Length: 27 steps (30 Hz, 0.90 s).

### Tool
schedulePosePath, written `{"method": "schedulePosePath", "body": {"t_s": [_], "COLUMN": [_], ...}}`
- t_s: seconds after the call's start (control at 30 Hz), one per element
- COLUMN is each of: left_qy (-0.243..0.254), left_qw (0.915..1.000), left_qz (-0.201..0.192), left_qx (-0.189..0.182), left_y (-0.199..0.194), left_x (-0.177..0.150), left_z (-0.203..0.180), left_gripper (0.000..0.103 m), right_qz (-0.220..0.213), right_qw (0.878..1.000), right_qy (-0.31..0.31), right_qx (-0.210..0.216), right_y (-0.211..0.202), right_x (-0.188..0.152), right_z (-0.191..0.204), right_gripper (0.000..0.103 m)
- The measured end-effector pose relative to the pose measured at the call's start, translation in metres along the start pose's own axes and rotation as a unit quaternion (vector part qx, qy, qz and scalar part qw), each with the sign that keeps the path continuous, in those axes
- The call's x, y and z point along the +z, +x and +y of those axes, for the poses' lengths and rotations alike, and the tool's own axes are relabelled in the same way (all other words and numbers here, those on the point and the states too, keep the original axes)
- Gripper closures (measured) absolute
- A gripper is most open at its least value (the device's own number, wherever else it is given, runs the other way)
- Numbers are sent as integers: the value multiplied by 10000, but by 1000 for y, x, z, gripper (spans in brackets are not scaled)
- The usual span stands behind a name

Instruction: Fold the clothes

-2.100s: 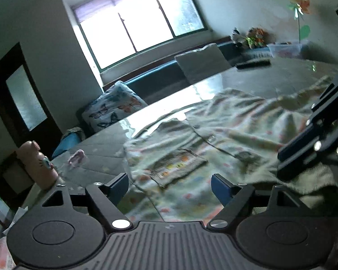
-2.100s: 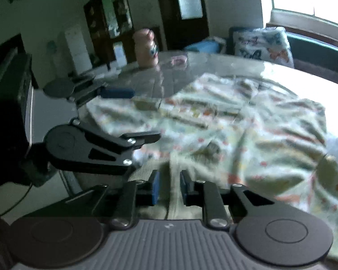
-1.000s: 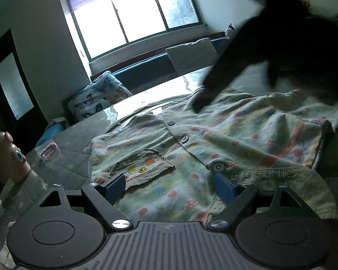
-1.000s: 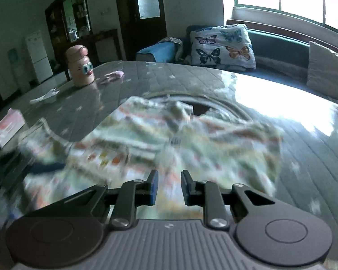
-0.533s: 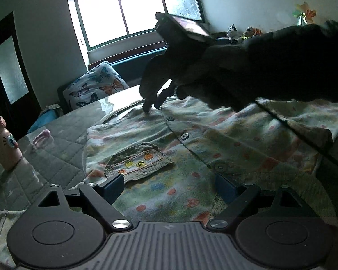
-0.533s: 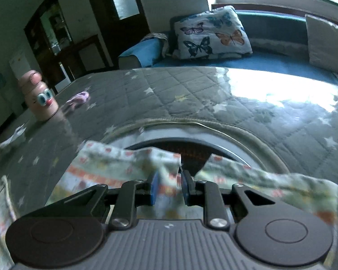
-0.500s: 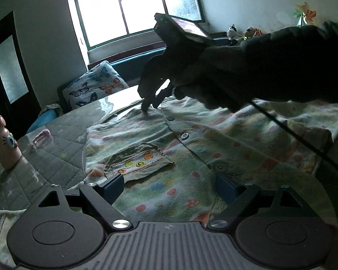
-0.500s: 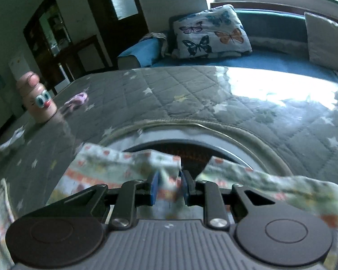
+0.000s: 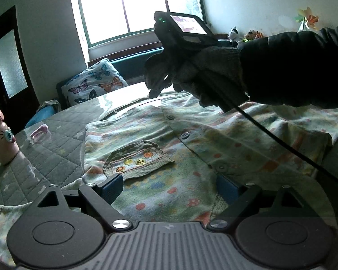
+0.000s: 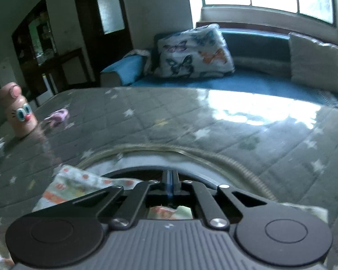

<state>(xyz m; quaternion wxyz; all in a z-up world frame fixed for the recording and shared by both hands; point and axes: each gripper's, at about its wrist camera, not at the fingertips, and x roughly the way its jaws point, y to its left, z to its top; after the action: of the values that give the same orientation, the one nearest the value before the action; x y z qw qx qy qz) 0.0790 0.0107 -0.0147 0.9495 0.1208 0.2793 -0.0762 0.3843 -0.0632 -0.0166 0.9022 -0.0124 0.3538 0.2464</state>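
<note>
On the quilted table (image 9: 56,157), the left hand-held gripper (image 9: 169,186) gapes over the cardigan (image 9: 169,146); the right hand-held gripper (image 10: 170,181) is closed.

No readable text, label, brand, number or sign anywhere in either view. Only small round picture motifs, not letters, on the pocket (image 9: 136,160) of the printed shirt (image 9: 191,157). Bright and washed out, the screen (image 9: 187,25) on the device above the gloved hand (image 9: 191,76), with nothing legible on it. A painted cartoon face but no wording on the pink bottle (image 10: 19,110). Butterflies alone, no lettering, on the cushion (image 10: 191,51).
</note>
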Motion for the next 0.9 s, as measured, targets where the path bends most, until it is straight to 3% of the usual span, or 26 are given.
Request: {"method": "schedulePosePath", "body": {"t_s": [0.17,0.3,0.4,0.5,0.53,0.7,0.9], "left_qy": [-14,-19,-41,-54,-56,-85,-98], "left_qw": [10000,10000,10000,10000,10000,10000,10000], "left_qz": [6,4,9,15,14,10,6], "left_qx": [11,11,7,6,6,-7,-14], "left_y": [1,1,1,1,1,0,-2], "left_x": [0,0,-1,-1,-1,-2,-3], "left_z": [1,1,2,3,3,3,4], "left_gripper": [10,10,9,9,9,8,8], "right_qz": [214,276,241,205,193,135,89], "right_qw": [9981,9977,9986,9992,9993,9998,9997], "right_qy": [248,248,120,-9,-51,-152,-238], "right_qx": [520,572,461,350,313,-3,41], "right_y": [-3,-3,-2,-2,-1,2,-4], "right_x": [-1,-4,-6,-8,-9,-11,-9], "right_z": [-8,-5,0,5,7,8,9], "right_gripper": [95,85,85,100,101,101,98]}}
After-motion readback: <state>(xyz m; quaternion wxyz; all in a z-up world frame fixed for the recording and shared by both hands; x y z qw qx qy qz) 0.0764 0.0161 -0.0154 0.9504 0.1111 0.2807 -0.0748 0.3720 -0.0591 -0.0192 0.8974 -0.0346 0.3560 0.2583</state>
